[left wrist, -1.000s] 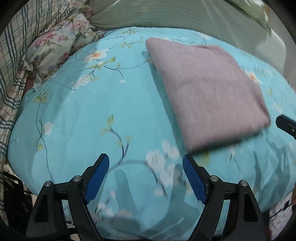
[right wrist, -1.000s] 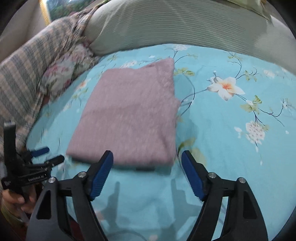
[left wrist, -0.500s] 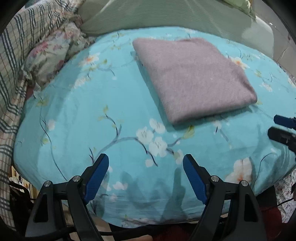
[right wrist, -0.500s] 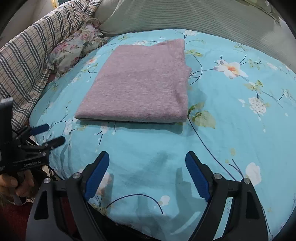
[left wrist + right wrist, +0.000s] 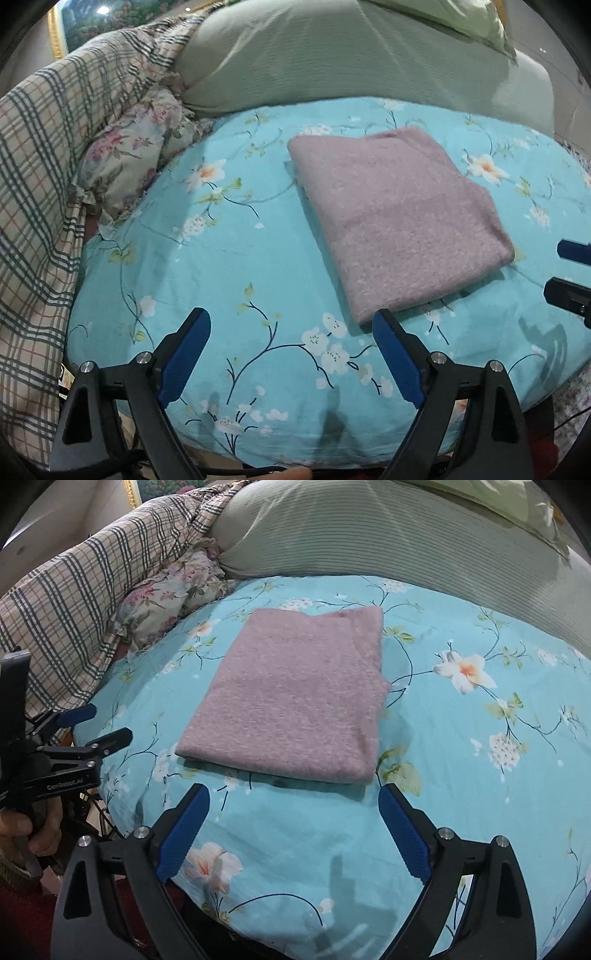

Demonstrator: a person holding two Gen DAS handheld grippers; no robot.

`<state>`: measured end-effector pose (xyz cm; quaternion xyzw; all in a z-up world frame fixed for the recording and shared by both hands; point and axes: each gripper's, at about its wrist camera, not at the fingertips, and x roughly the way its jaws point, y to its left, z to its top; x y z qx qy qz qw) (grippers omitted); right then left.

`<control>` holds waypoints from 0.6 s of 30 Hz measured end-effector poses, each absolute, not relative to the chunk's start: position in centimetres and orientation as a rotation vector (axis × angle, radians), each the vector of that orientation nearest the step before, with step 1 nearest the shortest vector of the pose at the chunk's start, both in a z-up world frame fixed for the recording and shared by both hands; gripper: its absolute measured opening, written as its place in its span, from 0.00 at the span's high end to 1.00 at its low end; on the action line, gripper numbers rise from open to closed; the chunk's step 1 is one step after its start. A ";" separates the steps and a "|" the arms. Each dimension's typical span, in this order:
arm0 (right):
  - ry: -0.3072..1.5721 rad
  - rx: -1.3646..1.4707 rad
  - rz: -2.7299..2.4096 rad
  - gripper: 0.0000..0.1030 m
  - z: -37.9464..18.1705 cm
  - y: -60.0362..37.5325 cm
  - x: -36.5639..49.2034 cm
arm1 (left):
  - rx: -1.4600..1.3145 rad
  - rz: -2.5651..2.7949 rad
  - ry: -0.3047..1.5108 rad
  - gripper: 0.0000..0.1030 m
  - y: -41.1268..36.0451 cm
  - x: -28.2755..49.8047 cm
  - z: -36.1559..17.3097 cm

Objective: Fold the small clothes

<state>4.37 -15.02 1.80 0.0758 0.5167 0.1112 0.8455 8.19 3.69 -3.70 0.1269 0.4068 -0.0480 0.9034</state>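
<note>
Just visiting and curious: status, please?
Left gripper and right gripper: jaws open, empty. Pink cloth folded flat on the bedsheet. Nothing in the way.

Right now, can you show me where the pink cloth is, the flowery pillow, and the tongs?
Pink cloth (image 5: 295, 698): right wrist view, middle of its folded top.
Flowery pillow (image 5: 125, 162): left wrist view, middle of its front.
Right tongs (image 5: 293, 794): right wrist view, gap between the open blue tips.

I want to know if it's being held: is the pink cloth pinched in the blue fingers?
No, the pink cloth lies flat and folded on the flowery sheet, and the right gripper is open with nothing between its fingers.
</note>
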 end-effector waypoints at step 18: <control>1.133 0.148 0.234 0.09 -0.5 -14.7 7.9 | 0.319 -0.088 0.897 0.13 1.6 10.9 -6.0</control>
